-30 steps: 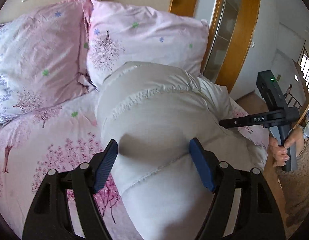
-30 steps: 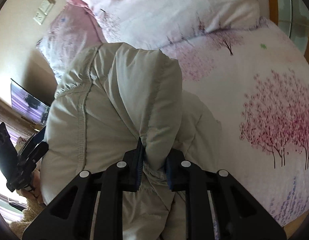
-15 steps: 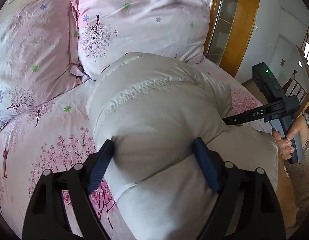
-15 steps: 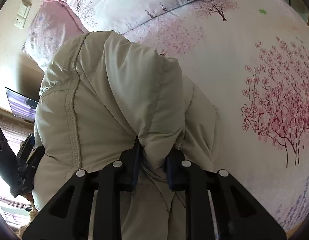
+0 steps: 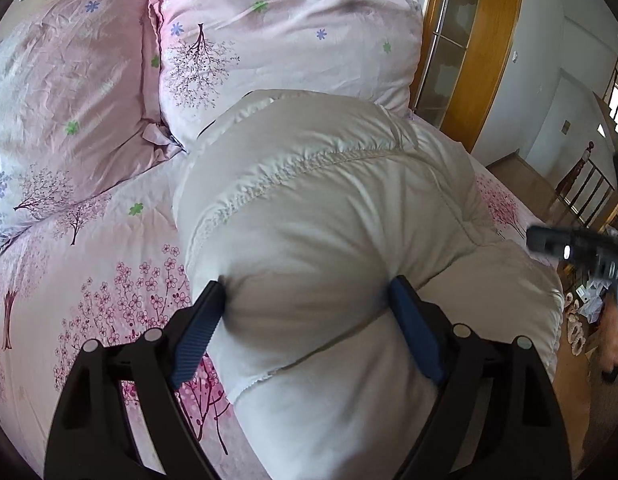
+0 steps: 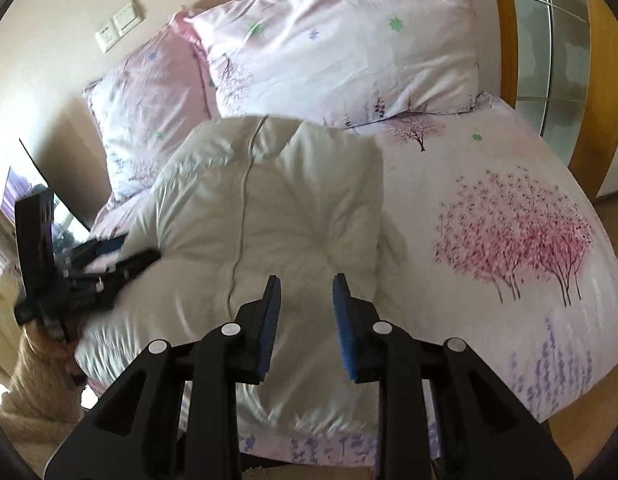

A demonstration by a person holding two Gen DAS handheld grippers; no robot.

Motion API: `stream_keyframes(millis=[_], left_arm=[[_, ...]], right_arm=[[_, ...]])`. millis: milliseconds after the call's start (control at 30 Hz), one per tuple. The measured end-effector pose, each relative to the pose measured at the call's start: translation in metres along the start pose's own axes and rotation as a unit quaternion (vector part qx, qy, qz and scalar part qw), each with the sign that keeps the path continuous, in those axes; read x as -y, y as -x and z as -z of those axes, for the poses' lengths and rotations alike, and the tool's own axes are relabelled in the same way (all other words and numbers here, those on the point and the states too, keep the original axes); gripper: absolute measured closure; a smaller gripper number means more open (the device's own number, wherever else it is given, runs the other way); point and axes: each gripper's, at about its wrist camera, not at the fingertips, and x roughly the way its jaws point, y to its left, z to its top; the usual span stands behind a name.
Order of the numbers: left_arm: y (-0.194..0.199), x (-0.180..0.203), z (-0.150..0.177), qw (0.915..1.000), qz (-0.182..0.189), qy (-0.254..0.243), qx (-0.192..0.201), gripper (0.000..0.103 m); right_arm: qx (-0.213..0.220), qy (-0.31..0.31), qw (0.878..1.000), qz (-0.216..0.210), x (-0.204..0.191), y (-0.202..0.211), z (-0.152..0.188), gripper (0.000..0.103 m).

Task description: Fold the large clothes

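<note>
**Left fingers hug the jacket, right fingers let go**

Over on the far left, two pink blossom-print pillows [image 5: 269, 40] lean at the head of the bed [image 5: 89, 280], and a wall switch plate [image 6: 121, 24] sits above them. Now my left fingers [image 5: 305, 332]: they are spread wide around a fat, bulging fold of the puffy white jacket [image 5: 329, 208], and both blue pads dent into the padding, one on each side. Those jaws have just been opening a little further, yet the bulge still fills the whole gap and the pads press on it. The jacket is bundled up in the middle of the bed, its far end up against the nearer pillow, a gathered seam running across the top of the mound.

Moving right, my right fingers [image 6: 305, 320] are parted with clear air between the pads. They have just been opening, and nothing is between them now; the jacket lies beyond and below the tips, a drawcord trailing down its crumpled surface. From this side I can see my left gripper at the jacket's left edge, blurred, with a cream fleece sleeve [image 6: 33, 380] below it. To the right, the bed sheet's big pink tree print lies bare, and a wooden door frame [image 5: 485, 60] stands past the bed.
</note>
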Motion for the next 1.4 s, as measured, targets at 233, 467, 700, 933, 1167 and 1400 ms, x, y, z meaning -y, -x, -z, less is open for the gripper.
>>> stream_keyframes(millis=[233,467,700,933,1167,1400], left_arm=[[0.000,0.002,0.002,1.0000,-0.003,0.000,0.006,0.017],[-0.003,0.014,0.004,0.9996,-0.016,-0.021,0.009,0.015],[-0.005,0.017,0.010,0.9994,-0.023,-0.025,0.012,0.015],[0.003,0.011,0.011,0.9991,-0.011,-0.018,0.038,0.014],[0.020,-0.013,-0.009,0.9986,-0.010,-0.006,0.051,0.011],[0.004,-0.022,-0.022,0.9996,0.019,0.014,0.014,0.010]], right_arm=[[-0.029,-0.027,0.999,0.015,0.012,-0.026,0.023,0.075],[-0.052,-0.033,0.998,0.023,0.019,-0.053,0.045,0.076],[-0.038,-0.058,0.998,-0.001,0.029,-0.059,0.060,0.075],[-0.039,-0.074,0.996,-0.020,0.038,-0.053,0.058,0.075],[0.024,-0.108,0.992,-0.053,0.058,-0.006,-0.008,0.072],[0.022,-0.009,1.000,-0.011,0.017,-0.028,-0.071,0.072]])
